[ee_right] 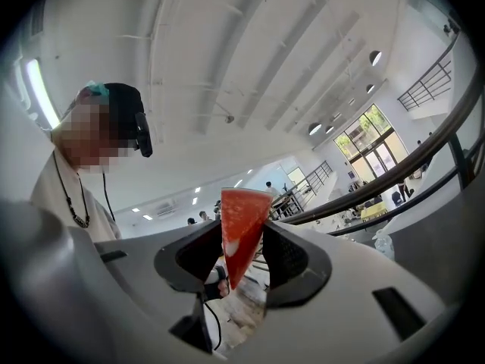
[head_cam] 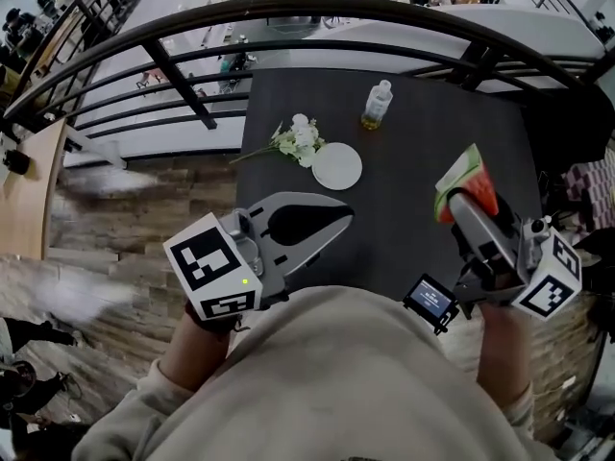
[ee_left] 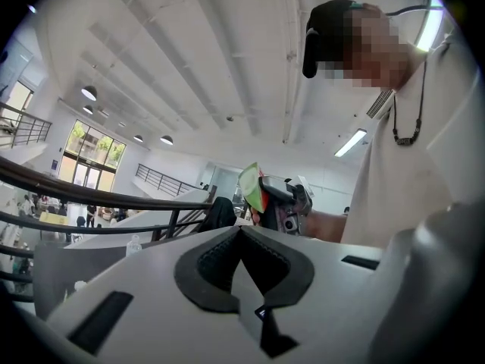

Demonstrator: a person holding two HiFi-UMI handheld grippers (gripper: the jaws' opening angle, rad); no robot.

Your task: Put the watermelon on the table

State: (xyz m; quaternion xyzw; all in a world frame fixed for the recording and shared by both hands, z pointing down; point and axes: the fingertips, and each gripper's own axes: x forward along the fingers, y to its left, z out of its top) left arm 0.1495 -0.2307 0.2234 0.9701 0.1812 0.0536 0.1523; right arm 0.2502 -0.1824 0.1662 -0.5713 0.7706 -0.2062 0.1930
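The right gripper (head_cam: 464, 205) had its jaws spread wide and clamped on a wedge of watermelon (head_cam: 469, 179). The red flesh sat between the two pads and the green rind stuck out past the jaw tips. The slice was held in the air above the dark bench (head_cam: 413, 248), not resting on it. The left gripper (head_cam: 342, 216) had its jaws brought together at the tips with nothing between them. Ahead of the left jaws on the bench lay a white plate (head_cam: 337, 165), with a sprig of white flowers (head_cam: 298, 140) just beside it. A clear bottle (head_cam: 378, 105) stood farther ahead.
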